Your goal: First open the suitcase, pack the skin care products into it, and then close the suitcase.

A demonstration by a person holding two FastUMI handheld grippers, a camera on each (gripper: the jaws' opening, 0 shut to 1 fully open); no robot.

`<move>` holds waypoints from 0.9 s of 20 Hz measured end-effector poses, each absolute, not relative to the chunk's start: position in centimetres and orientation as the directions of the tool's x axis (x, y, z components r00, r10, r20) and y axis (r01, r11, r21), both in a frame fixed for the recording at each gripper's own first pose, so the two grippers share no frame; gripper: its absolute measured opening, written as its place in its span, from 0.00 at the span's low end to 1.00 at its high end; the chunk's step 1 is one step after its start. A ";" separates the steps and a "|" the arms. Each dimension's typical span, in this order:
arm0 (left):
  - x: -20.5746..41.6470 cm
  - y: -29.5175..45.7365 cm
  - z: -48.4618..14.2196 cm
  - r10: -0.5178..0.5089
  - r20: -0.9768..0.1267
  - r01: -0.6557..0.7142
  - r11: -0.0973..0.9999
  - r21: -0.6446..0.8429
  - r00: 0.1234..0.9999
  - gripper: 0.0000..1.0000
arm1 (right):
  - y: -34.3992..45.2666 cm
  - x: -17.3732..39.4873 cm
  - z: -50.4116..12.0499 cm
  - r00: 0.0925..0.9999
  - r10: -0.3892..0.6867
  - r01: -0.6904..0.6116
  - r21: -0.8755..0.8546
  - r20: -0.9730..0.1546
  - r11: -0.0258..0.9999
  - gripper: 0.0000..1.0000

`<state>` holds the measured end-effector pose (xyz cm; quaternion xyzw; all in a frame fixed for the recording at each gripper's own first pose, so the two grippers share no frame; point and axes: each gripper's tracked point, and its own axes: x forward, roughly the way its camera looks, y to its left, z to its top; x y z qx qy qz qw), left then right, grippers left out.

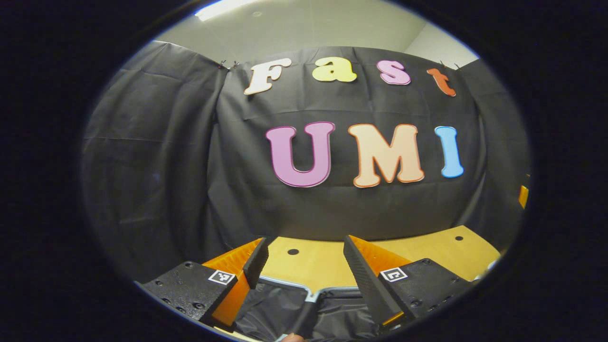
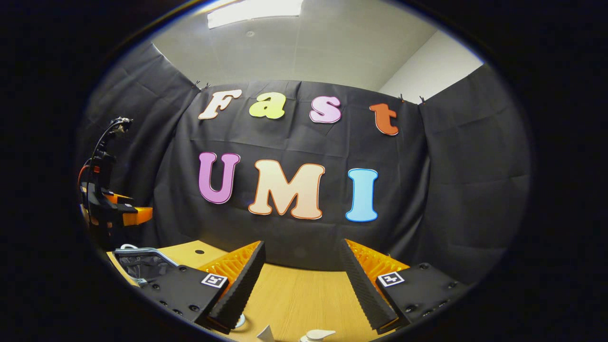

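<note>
My left gripper (image 1: 304, 266) hangs spread above the open suitcase (image 1: 304, 308), soft dark lining inside a stiff rim worth gripping, while my right gripper (image 2: 301, 270) gapes empty over the table (image 2: 304, 289).

I am seeing the suitcase (image 1: 304, 308) lying open on the wooden table, its dark fabric lining showing inside a pale metallic rim. In the right gripper view it (image 2: 142, 263) is sitting at the far left. Pale skin care products (image 2: 318, 335) are lying near the table's front edge.
</note>
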<state>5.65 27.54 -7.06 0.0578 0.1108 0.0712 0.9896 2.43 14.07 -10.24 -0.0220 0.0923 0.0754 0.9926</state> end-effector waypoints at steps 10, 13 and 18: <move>3.4 16.0 -10.0 -0.010 -0.285 0.031 0.997 0.069 0.959 0.95 | 9.1 1.3 -10.3 0.972 0.127 -0.136 -0.032 -0.199 0.990 0.99; 2.7 12.8 -11.1 -0.056 -0.304 0.076 0.996 0.054 0.951 0.95 | 7.6 0.9 -10.5 0.971 0.123 -0.135 -0.042 -0.205 0.990 0.99; 1.6 7.9 -13.1 -0.133 -0.344 0.147 0.989 0.017 0.929 0.95 | 5.2 0.4 -10.6 0.970 0.110 -0.124 -0.054 -0.215 0.991 0.99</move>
